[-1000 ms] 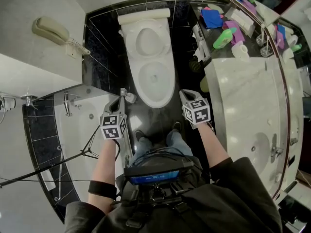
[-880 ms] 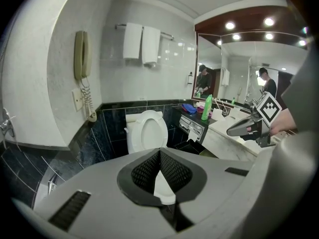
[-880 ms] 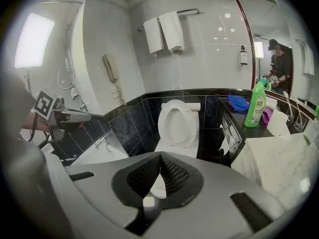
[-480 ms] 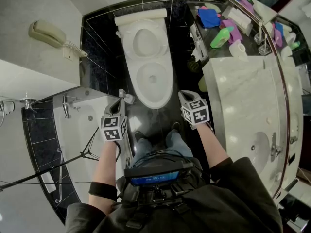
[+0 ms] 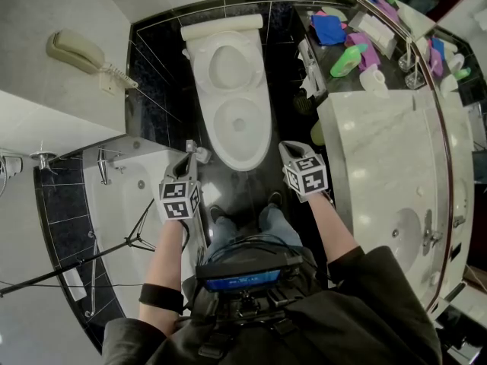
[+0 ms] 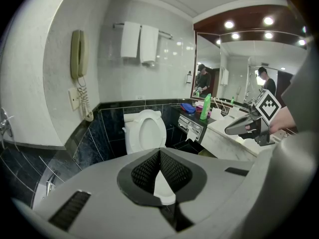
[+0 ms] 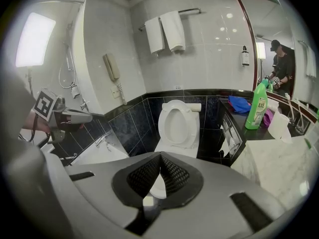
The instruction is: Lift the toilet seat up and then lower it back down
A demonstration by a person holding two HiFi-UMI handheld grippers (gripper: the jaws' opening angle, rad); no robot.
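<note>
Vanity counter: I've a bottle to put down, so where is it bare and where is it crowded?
The marble counter is bare between the sink basin and its far edge. The dark shelf beyond that edge is crowded, with the green bottle, the blue cloth and other toiletries.

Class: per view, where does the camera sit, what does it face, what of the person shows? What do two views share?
Head view: on head, steeply down onto white ceramic toilet; forearms show.
Left gripper view: on left hand-held gripper, facing toilet; right hand-held gripper shows.
Right gripper view: likewise from right one; left one shows.
Shared: the toilet.
</note>
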